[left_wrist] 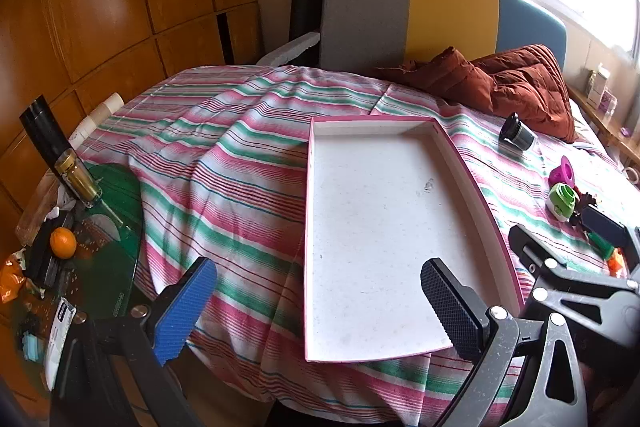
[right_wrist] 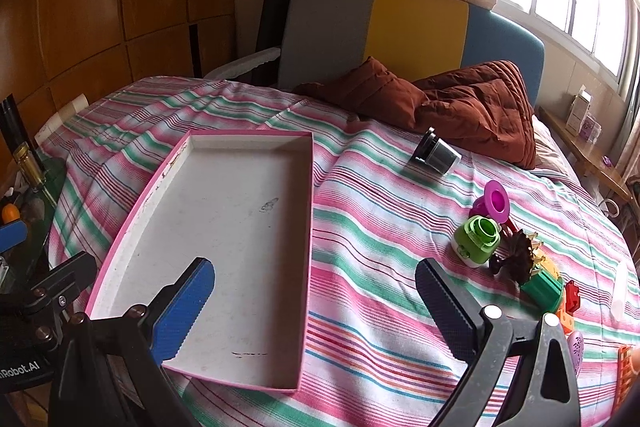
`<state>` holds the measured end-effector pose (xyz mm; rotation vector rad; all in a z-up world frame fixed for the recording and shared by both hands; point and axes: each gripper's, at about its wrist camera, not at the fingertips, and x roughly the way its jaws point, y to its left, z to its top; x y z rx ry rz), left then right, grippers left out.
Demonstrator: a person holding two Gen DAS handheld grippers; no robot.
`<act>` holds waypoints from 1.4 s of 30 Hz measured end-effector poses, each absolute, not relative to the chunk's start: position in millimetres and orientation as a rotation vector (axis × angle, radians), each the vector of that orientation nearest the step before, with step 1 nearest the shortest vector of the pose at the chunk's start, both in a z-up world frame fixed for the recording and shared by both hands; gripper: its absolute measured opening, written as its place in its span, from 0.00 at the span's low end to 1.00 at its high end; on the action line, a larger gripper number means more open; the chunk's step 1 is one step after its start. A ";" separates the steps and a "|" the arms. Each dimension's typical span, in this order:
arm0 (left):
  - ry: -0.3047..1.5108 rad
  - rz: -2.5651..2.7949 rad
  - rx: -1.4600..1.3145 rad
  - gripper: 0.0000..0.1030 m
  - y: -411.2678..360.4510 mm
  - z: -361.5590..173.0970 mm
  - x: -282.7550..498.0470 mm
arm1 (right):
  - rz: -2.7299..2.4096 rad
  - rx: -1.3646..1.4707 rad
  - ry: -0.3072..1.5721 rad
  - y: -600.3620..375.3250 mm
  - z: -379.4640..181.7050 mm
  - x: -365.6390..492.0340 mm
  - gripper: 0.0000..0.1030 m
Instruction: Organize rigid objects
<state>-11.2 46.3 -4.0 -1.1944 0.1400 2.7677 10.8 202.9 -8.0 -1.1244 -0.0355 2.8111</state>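
A shallow white tray with a pink rim [left_wrist: 452,147] [right_wrist: 132,223] lies empty on the striped bedspread. To its right lie small rigid objects: a black and grey cylinder [right_wrist: 436,153] [left_wrist: 518,133], a magenta cup [right_wrist: 496,203] [left_wrist: 563,174], a green and white piece [right_wrist: 476,239] [left_wrist: 562,205], a dark spiky piece [right_wrist: 518,259], and a green toy [right_wrist: 544,287]. My left gripper [left_wrist: 320,303] is open above the tray's near end. My right gripper [right_wrist: 316,303] is open over the tray's right rim, left of the toys. Both are empty.
A rust-brown quilt [right_wrist: 472,103] is bunched at the back right before a grey, yellow and blue headboard [right_wrist: 416,23]. A green glass side table [left_wrist: 108,227] at the left holds a dark bottle [left_wrist: 60,155], an orange [left_wrist: 63,242] and clutter. Wooden cabinets stand behind.
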 end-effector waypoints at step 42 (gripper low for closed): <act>0.464 2.248 -1.085 1.00 332.9 -12.6 -168.0 | 2.591 -1.109 0.466 399.0 -13.2 29.1 0.99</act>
